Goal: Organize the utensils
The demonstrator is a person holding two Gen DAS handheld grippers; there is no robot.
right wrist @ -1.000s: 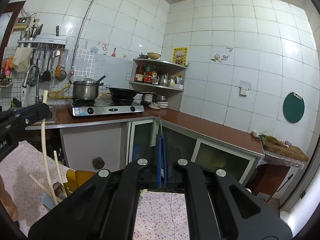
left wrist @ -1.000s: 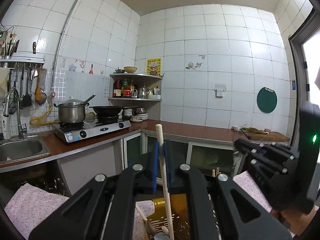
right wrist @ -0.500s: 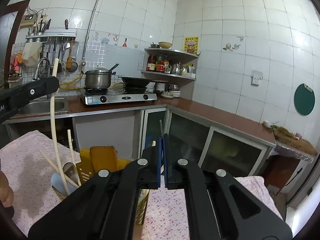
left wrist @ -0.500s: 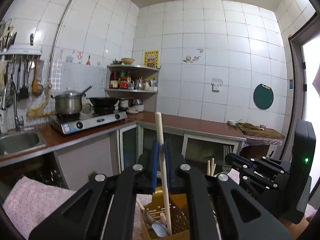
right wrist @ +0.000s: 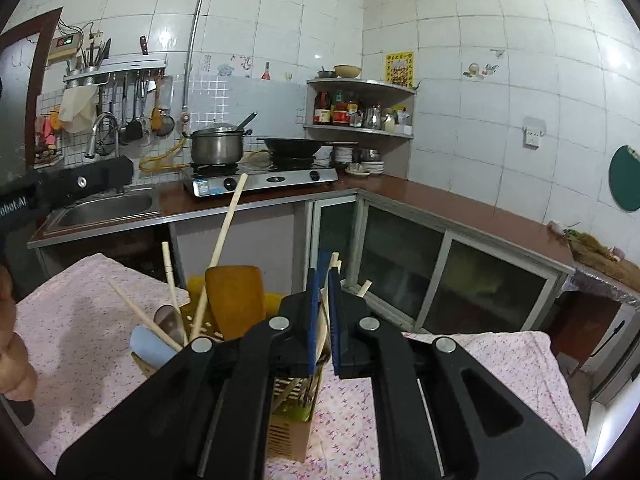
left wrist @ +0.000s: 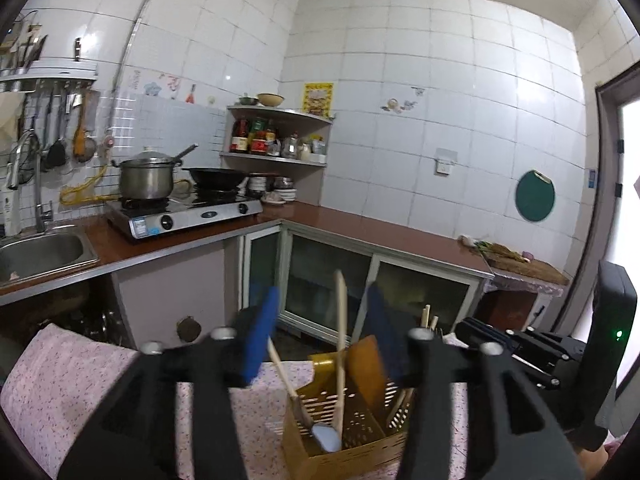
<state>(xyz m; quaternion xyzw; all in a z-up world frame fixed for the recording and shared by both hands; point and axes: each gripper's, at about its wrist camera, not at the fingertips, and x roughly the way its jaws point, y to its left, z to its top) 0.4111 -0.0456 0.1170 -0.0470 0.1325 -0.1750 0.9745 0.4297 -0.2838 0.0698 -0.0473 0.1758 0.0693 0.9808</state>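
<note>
A yellow perforated utensil holder (left wrist: pixel 352 432) stands on the pink floral cloth, holding several utensils. A long wooden-handled utensil (left wrist: pixel 340 344) with a pale blue head (left wrist: pixel 326 438) stands loose in it, between my left gripper's (left wrist: pixel 320 332) open blue fingers. In the right wrist view the same handle (right wrist: pixel 224 248) leans out of the holder (right wrist: pixel 288 428) beside an orange spatula (right wrist: pixel 236 300) and a chopstick (right wrist: pixel 144 316). My right gripper (right wrist: pixel 325 320) is nearly shut just above the holder, with thin wooden sticks (right wrist: pixel 333 276) in the narrow gap; a grip is not clear.
The table carries a pink floral cloth (right wrist: pixel 80 340). Behind are a brown counter with a sink (left wrist: pixel 36 248), a gas stove with a steel pot (left wrist: pixel 146 176) and a wok, and a corner shelf of bottles. Cabinets with glass doors (left wrist: pixel 320 280) run below.
My left gripper has opened and let go of the long wooden-handled utensil, which now stands in the holder. Both grippers have come lower and closer to the holder.
</note>
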